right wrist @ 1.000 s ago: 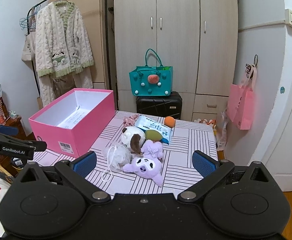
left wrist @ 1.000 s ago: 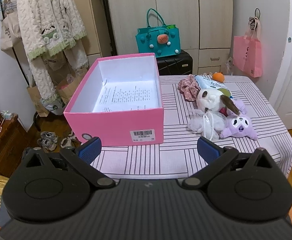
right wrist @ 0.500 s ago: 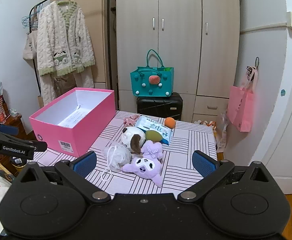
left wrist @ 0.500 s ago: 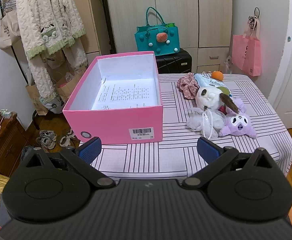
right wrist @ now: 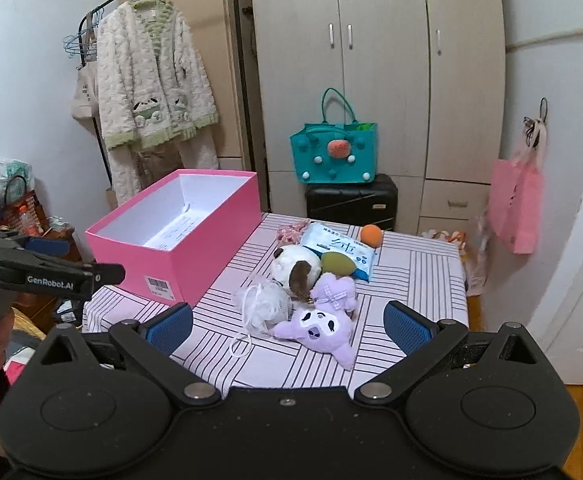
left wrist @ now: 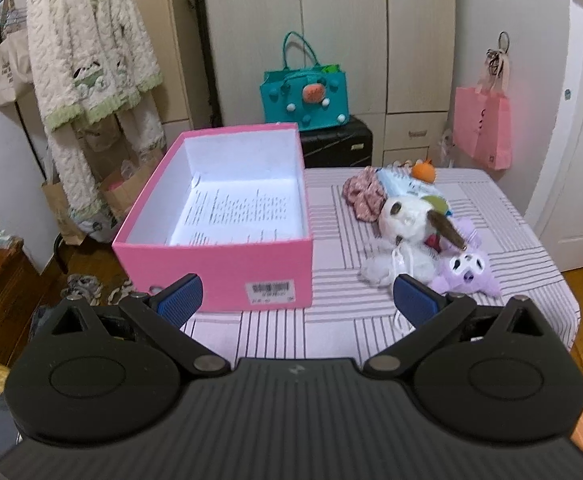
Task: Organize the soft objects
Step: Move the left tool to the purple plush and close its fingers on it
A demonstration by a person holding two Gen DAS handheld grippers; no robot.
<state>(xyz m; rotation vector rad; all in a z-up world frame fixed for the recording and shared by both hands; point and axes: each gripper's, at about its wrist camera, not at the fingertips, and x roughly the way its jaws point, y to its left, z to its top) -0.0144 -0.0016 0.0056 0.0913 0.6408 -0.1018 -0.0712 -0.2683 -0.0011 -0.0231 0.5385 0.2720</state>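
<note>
An open pink box [left wrist: 227, 268] [right wrist: 195, 252] with a printed sheet inside stands on the left of the striped table [left wrist: 331, 328]. To its right lie a white dog plush [left wrist: 407, 216] [right wrist: 295, 264], a purple plush [left wrist: 467, 272] [right wrist: 323, 326], a white mesh puff [left wrist: 387, 266] [right wrist: 265, 306], a pink scrunchie [left wrist: 361, 194], a wipes pack [right wrist: 337, 246] and an orange ball [left wrist: 423, 170] [right wrist: 371, 235]. My left gripper [left wrist: 297, 300] is open and empty, held before the box front. My right gripper [right wrist: 289, 326] is open and empty, held before the purple plush.
A wardrobe [right wrist: 371, 60] stands behind the table, with a teal bag [left wrist: 305, 94] on a black suitcase [left wrist: 339, 144]. A coat rack with a fluffy robe [left wrist: 87, 60] is at left. A pink bag [left wrist: 481, 130] hangs by the door at right.
Both grippers have risen and drawn slightly back, so the table sits lower in each view. Nothing on the table has moved.
</note>
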